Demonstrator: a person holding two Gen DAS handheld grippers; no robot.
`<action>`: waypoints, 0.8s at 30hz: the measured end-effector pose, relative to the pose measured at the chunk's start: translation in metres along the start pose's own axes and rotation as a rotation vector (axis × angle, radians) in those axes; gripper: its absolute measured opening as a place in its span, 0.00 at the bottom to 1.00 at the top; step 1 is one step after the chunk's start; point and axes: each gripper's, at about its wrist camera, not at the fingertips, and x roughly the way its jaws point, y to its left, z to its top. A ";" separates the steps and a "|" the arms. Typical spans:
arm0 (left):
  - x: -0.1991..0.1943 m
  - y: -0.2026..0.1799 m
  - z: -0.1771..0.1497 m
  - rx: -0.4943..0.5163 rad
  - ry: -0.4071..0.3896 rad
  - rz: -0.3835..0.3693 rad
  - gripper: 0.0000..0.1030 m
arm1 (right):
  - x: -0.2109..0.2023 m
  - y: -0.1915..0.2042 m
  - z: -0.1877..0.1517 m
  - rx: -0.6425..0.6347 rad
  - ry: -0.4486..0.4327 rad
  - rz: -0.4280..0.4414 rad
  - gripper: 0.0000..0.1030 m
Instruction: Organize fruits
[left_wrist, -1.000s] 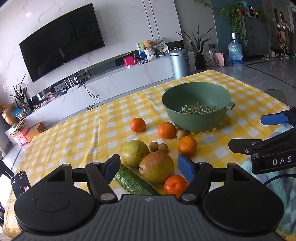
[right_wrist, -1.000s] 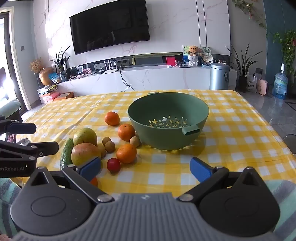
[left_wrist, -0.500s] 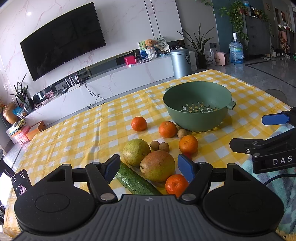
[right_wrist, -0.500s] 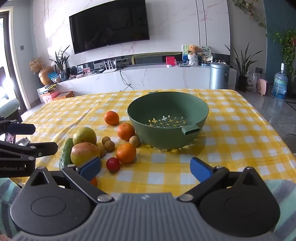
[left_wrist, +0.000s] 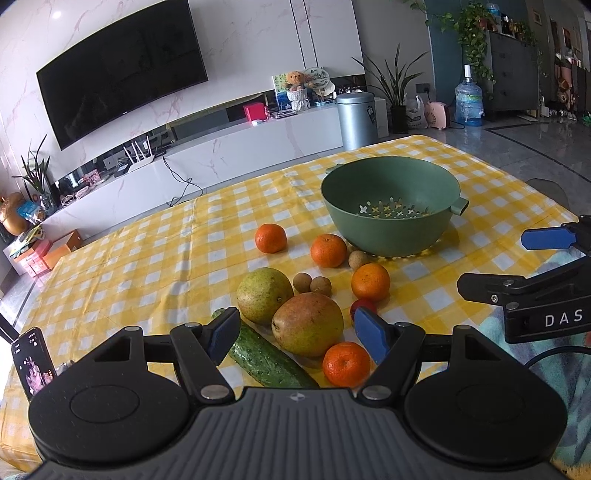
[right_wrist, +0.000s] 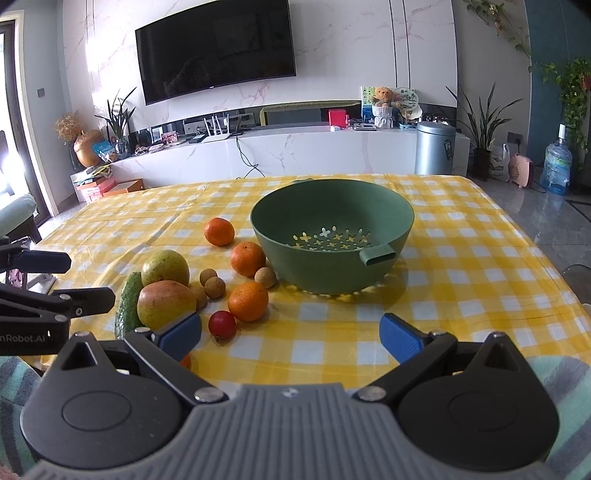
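Note:
A green colander bowl (left_wrist: 391, 206) (right_wrist: 332, 236) stands empty on the yellow checked tablecloth (left_wrist: 147, 266). Left of it lie several oranges (left_wrist: 370, 281) (right_wrist: 248, 301), two mangoes (left_wrist: 307, 323) (right_wrist: 166, 301), a cucumber (left_wrist: 266, 356) (right_wrist: 127, 308), small brown longans (left_wrist: 320, 285) (right_wrist: 215, 287) and a red cherry tomato (right_wrist: 222, 324). My left gripper (left_wrist: 297, 334) hangs open just in front of the nearer mango, touching nothing. My right gripper (right_wrist: 290, 332) is open over bare cloth in front of the bowl. Each gripper shows at the edge of the other's view.
A phone (left_wrist: 33, 360) stands propped at the table's near left corner. A striped cloth (right_wrist: 554, 373) lies along the near edge. Behind the table are a white TV cabinet (right_wrist: 295, 151), a metal bin (right_wrist: 434, 147) and potted plants.

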 end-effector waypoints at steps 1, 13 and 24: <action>0.000 0.000 0.000 -0.002 0.002 0.000 0.81 | 0.000 0.000 0.000 0.000 0.002 0.000 0.96; 0.002 0.000 0.000 -0.003 0.007 -0.003 0.81 | 0.001 0.000 0.000 -0.001 0.008 -0.003 0.96; 0.001 -0.001 0.001 -0.007 0.008 -0.001 0.81 | 0.001 0.000 -0.001 -0.001 0.010 -0.004 0.96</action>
